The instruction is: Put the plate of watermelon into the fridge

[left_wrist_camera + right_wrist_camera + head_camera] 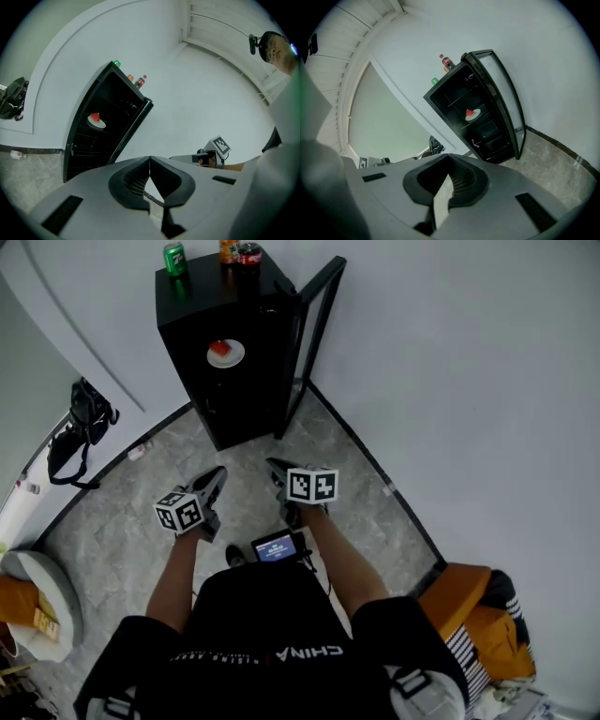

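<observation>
Stone floor [141,549], watermelon plate [226,354] in fridge [187,315], far from left gripper [217,476], right gripper [276,469]

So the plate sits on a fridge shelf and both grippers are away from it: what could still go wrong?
The door stands wide open and the left gripper and right gripper are shut and far from it, so it may stay open. A hard push to close it might topple the can and bottle on the fridge. The plate seems near the shelf's front; a jolt could shift it.
</observation>
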The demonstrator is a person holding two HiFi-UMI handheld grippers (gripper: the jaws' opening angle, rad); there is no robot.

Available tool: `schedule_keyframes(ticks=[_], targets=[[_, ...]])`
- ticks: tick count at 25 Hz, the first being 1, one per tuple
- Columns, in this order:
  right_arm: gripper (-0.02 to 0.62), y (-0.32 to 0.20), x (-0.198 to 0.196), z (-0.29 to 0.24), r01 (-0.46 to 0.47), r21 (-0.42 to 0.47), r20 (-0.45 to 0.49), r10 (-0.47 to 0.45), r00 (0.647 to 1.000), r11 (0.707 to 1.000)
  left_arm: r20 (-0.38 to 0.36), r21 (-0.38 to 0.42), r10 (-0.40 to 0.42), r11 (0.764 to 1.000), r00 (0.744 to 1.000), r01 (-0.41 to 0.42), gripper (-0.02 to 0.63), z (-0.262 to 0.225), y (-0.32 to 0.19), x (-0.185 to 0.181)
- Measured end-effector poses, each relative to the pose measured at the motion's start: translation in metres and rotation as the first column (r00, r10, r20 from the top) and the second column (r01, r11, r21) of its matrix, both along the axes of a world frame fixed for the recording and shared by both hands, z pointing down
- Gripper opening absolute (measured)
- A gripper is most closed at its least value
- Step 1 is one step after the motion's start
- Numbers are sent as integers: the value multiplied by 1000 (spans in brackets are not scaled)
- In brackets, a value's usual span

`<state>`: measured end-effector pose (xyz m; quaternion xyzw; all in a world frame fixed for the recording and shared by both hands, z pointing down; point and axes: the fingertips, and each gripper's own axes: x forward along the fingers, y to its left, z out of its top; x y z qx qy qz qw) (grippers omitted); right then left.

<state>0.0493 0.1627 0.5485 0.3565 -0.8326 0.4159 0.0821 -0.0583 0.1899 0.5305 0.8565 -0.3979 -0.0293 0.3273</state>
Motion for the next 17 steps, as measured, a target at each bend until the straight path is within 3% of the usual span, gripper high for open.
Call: schedule_keyframes(ticks=[6, 17], targets=[[15, -3, -4, -11, 43, 31, -9, -43, 999, 999, 28, 9, -16, 1000, 999, 16, 12, -5, 0, -1], [15, -9, 12, -8, 20, 21, -14, -19, 1000, 1000, 40, 10, -9, 1000, 999, 9, 12, -3, -5, 5]])
